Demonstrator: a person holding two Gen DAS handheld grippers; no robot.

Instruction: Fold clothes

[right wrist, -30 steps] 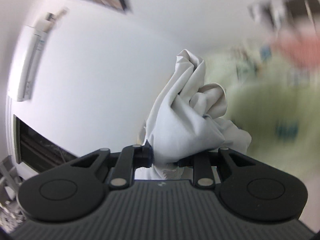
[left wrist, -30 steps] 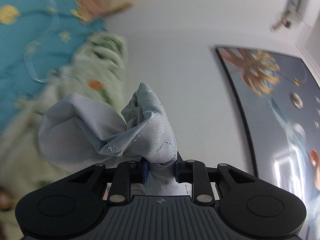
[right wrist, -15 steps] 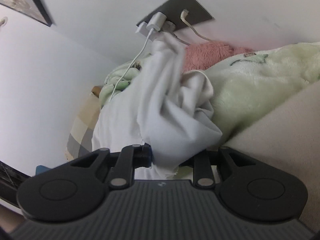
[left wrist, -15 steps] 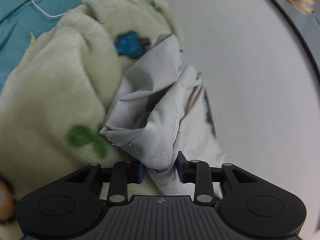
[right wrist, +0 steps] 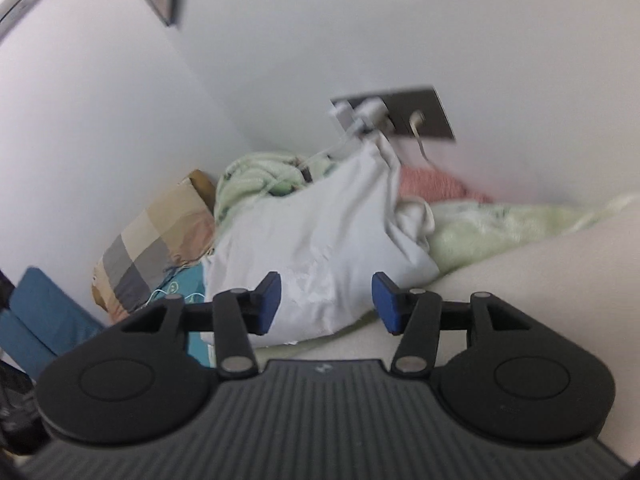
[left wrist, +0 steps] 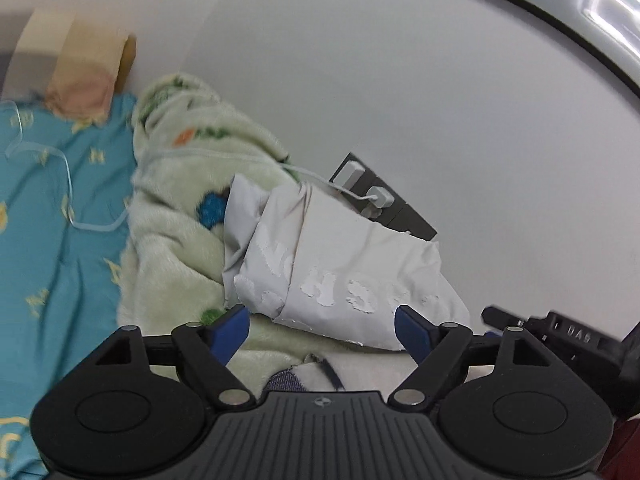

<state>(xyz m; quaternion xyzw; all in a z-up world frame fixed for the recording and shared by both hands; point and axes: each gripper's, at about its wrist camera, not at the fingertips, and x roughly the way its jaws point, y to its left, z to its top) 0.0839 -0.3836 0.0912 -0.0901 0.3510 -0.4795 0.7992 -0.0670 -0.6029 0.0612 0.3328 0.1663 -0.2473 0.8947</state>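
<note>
At the nine o'clock side of the left wrist view lies a teal sheet [left wrist: 60, 240], then a fluffy pale green blanket [left wrist: 172, 216], and against it, at about one o'clock from the left tongs [left wrist: 322, 326], the white garment [left wrist: 340, 264] sits bundled on the bed below the wall socket [left wrist: 384, 208]. It looks light, limp and thin, with a cracked print across its front; it will sag and crumple wherever it is not supported, so a hem corner or a shoulder seam seems the best place to pinch, not the loose middle. The left tongs are spreading apart with nothing pressed between the blue pads, the cloth just beyond them. In the right wrist view a checked pillow [right wrist: 160, 236] lies at ten o'clock, the same garment [right wrist: 320, 248] at twelve, a pink cushion [right wrist: 432, 184] at one; the right tongs [right wrist: 325, 300] are also spreading, the fabric behind them unpinched. Half a second earlier both tongs were clamped on bunched cloth held up in the air; now it has been dropped onto the bedding.
</note>
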